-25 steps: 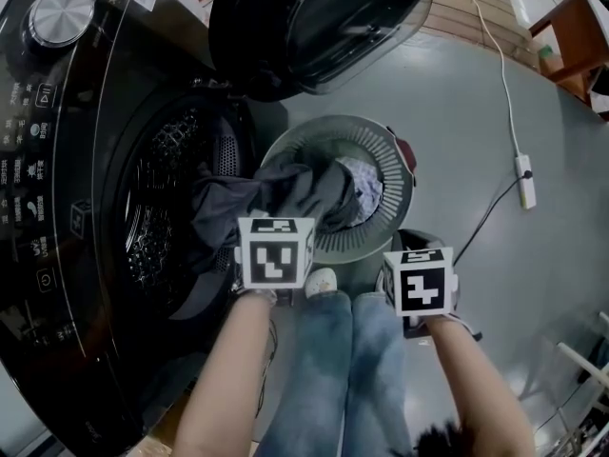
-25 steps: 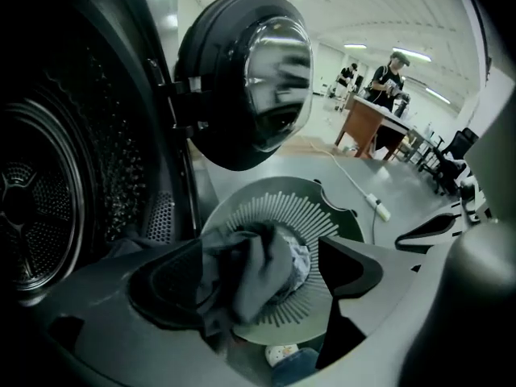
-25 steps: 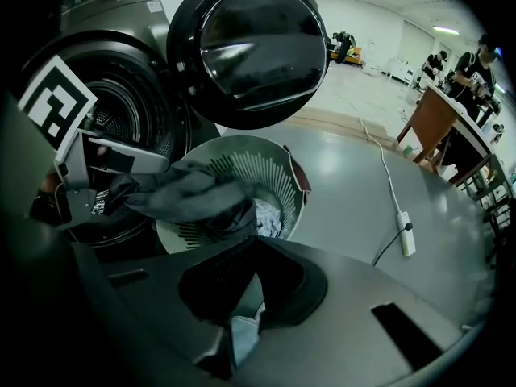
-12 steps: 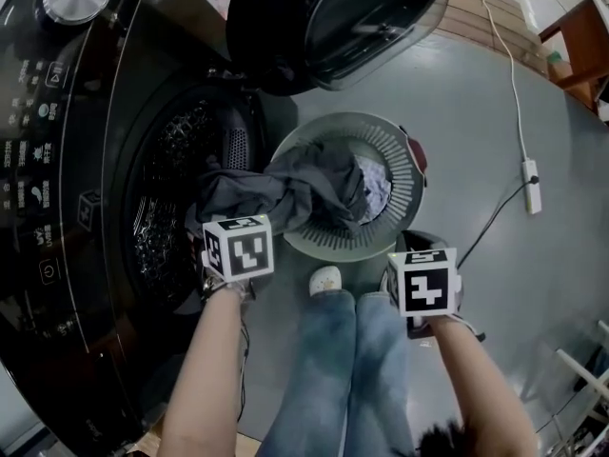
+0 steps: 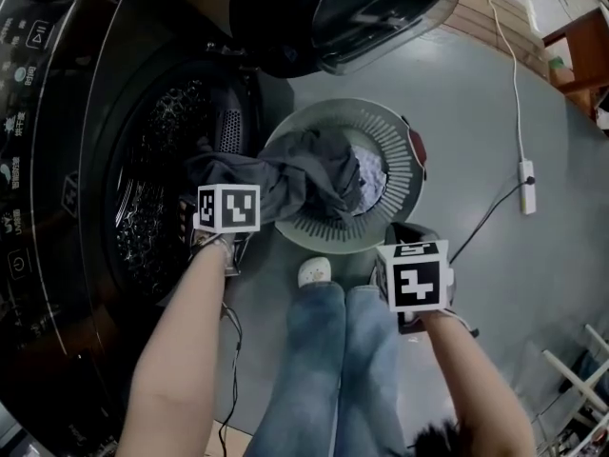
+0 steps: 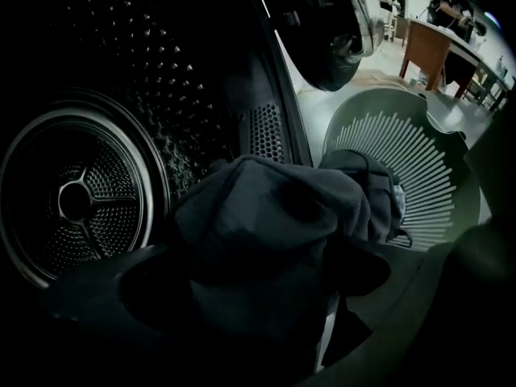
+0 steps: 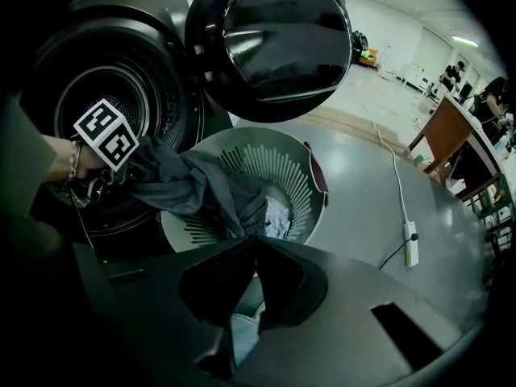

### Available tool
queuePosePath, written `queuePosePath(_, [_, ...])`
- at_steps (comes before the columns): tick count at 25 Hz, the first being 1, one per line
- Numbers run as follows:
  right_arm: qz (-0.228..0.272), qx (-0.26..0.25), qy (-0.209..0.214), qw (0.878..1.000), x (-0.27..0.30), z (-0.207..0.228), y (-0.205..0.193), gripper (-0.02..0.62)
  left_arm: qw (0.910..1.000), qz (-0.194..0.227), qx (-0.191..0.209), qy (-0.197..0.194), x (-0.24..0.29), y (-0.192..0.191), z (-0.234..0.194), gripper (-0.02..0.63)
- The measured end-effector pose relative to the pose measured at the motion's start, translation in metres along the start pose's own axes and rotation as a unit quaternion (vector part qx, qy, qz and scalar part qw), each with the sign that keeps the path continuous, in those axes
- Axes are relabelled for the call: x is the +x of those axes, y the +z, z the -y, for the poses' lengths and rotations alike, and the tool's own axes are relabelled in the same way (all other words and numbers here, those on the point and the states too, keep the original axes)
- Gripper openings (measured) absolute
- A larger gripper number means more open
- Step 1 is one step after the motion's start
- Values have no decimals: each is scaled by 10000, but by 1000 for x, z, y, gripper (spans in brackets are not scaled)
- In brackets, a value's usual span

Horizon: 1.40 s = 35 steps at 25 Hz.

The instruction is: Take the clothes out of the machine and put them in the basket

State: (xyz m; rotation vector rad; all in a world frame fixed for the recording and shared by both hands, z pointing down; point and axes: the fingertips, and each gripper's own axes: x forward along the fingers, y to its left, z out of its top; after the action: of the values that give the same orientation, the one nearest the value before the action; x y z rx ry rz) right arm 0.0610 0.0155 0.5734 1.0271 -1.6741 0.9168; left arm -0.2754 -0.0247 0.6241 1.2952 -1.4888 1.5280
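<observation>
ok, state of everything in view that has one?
machine door: wide open.
grey garment: half out, draped from the drum over the basket's rim.
basket: upright on the floor, other clothes inside.
left gripper: jaws open, just been opening; garment between them, not pinched.
right gripper: jaws shut, empty.
power strip: lying on the floor, black cable plugged in.
</observation>
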Motion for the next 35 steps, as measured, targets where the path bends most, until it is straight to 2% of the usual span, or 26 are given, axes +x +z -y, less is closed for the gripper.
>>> queuePosePath(2, [-27, -21, -12, 10000, 1, 1, 0, 2, 9998, -159, 57, -53, 6, -3, 8, 483])
queuePosePath(3, [-37, -22, -8, 10000, 1, 0, 0, 2, 9996, -241, 161, -1, 7, -5, 10, 407])
queuePosePath(6, [-25, 12, 48, 10000, 2, -2, 1, 2, 9986, -343, 304, 254, 0, -5, 10, 319])
queuePosePath(8, [-40, -3, 2, 10000, 1, 0, 1, 2, 9986, -263, 264, 377, -9, -2, 12, 136])
queuePosePath(9, [-50, -2, -18, 10000, 0, 1, 0, 2, 9987, -218, 260, 371, -14, -1, 15, 79])
queuePosePath(13, [-20, 71, 14, 10000, -1, 1, 2, 2, 9999, -38, 99, 119, -31, 3, 27, 67])
queuePosePath(16, [-28, 55, -15, 10000, -2, 5, 2, 2, 9996, 173, -106, -210, -46, 13, 41, 66])
queuePosePath(22, [17, 189, -23, 9998, -3, 9, 7, 2, 9901, 796, -631, -966, -86, 46, 72, 66])
queuePosePath(25, [10, 160, -33, 9999, -6, 9, 9, 2, 9775, 1163, -686, -1621, -108, 64, 96, 66])
queuePosePath(28, [38, 185, -29, 9998, -8, 10, 13, 2, 9563, 1435, -724, -2441, -128, 79, 126, 66])
queuePosePath(32, [84, 225, -25, 9997, -11, 12, 17, 2, 9258, 1727, -709, -3286, -154, 98, 156, 66])
queuePosePath(34, [91, 237, -37, 9997, -12, 14, 18, 2, 9096, 1848, -742, -3647, -164, 104, 167, 66])
queuePosePath(35, [90, 241, -43, 9997, -12, 15, 17, 2, 9060, 1861, -765, -3725, -165, 106, 171, 67])
